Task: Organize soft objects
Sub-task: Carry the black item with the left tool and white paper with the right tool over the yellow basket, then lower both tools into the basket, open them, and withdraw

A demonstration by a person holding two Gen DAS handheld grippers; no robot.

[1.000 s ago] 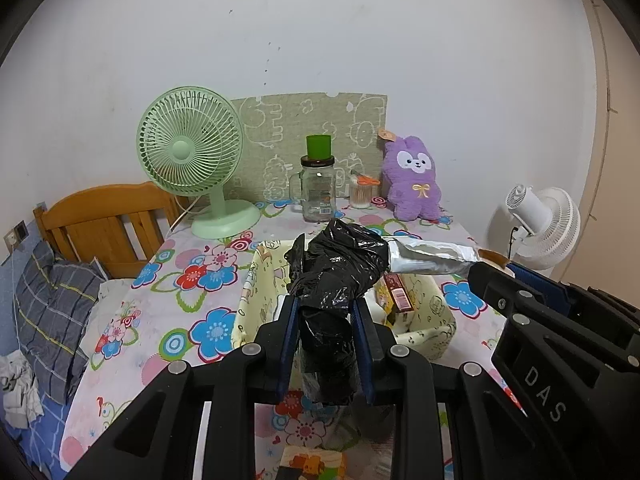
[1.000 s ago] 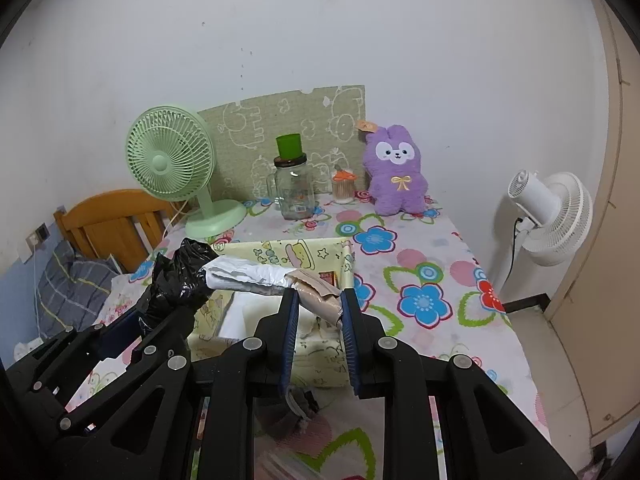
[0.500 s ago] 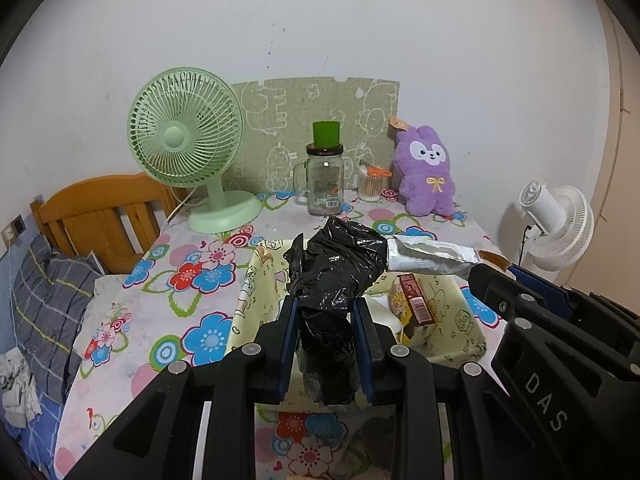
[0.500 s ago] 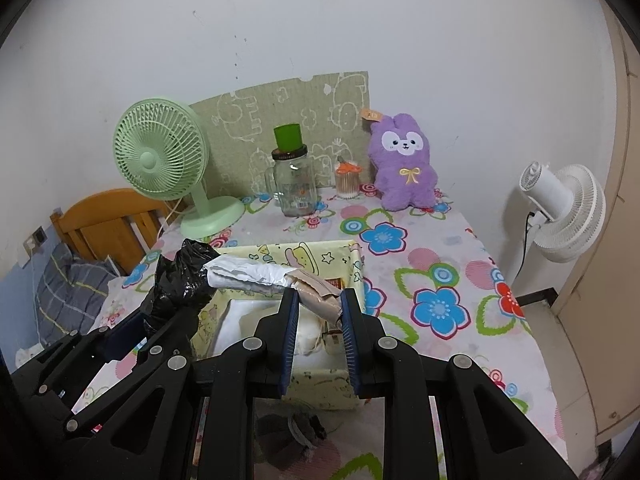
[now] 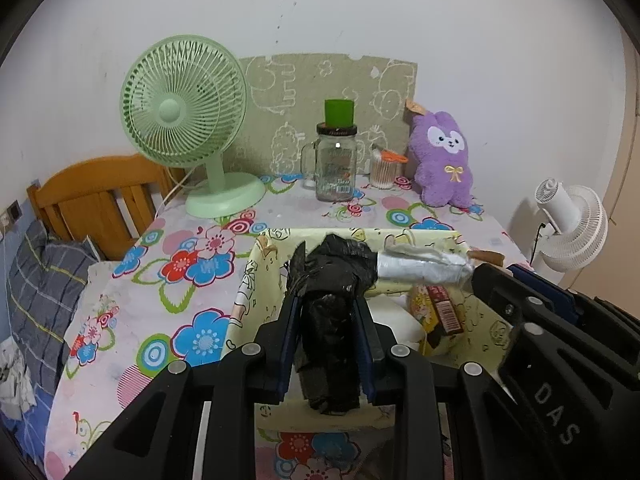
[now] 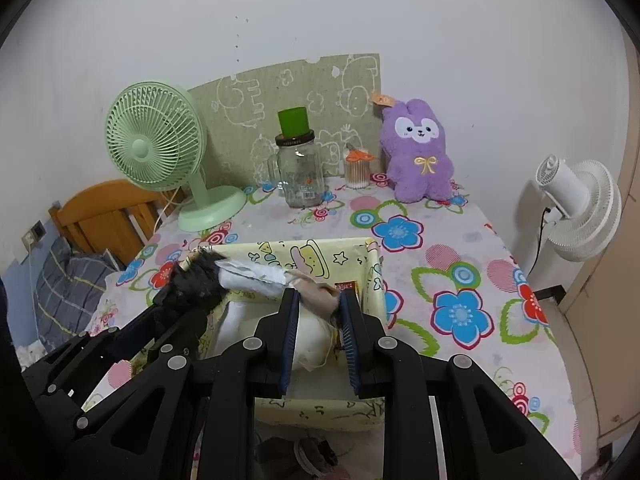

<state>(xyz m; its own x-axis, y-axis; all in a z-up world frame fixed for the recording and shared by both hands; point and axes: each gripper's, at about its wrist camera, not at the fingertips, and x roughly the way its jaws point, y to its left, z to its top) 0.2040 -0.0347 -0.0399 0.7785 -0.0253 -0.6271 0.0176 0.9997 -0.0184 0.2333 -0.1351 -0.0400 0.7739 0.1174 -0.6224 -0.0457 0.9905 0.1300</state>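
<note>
My left gripper [image 5: 325, 304] is shut on a crumpled black plastic bag [image 5: 334, 276] and holds it over the yellow fabric storage box [image 5: 256, 280]. My right gripper [image 6: 318, 300] is shut on the tan end of a long silver-white wrapped bundle [image 6: 256, 278], also over the yellow fabric storage box [image 6: 320, 256]. The bundle [image 5: 424, 266] reaches across to touch the black bag [image 6: 196, 280]. Inside the box lie a white soft item [image 6: 312, 336] and a yellow and red snack packet [image 5: 436, 312]. A purple plush bunny [image 6: 418, 152] sits at the table's back right.
On the flowered tablecloth [image 6: 440, 248] stand a green desk fan [image 5: 188, 120], a glass jar with a green cup on its lid [image 5: 336, 160] and a cotton swab holder [image 6: 357, 170]. A white fan [image 6: 580, 208] stands right of the table. A wooden headboard [image 5: 96, 196] is on the left.
Both grippers have moved forward and lower with their loads, which now hang just over the box's opening. Both grips are unchanged.
</note>
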